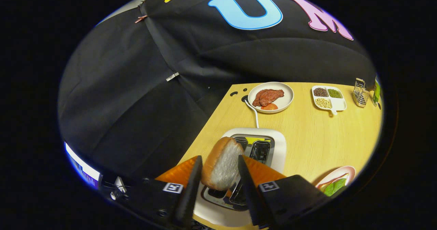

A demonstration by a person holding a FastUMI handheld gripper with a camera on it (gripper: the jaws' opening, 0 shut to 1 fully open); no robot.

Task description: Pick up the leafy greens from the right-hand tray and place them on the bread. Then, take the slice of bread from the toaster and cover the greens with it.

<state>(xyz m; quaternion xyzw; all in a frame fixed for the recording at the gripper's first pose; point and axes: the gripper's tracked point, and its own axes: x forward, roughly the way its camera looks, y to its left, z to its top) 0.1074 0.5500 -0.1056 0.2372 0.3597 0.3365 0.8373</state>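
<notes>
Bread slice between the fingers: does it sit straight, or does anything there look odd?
The bread slice is tilted, leaning sideways between the gripper fingers above the toaster. Both fingers seem to press on it. The leafy greens already lie on the pink plate. Nothing is spilled or damaged.

Bread slice (222,165): tan crust, white face. Toaster (254,144): white, dark slots. Surface (307,138): pale wood grain. Claw (218,185): black fingers, orange backing. Meat (268,97): reddish-brown on white plate (286,102).

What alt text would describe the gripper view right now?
The gripper is shut on a bread slice, held above the white toaster on the wooden table. Beyond sit a plate of meat and a divided dish of beans; leafy greens lie beside the fingers.
</notes>
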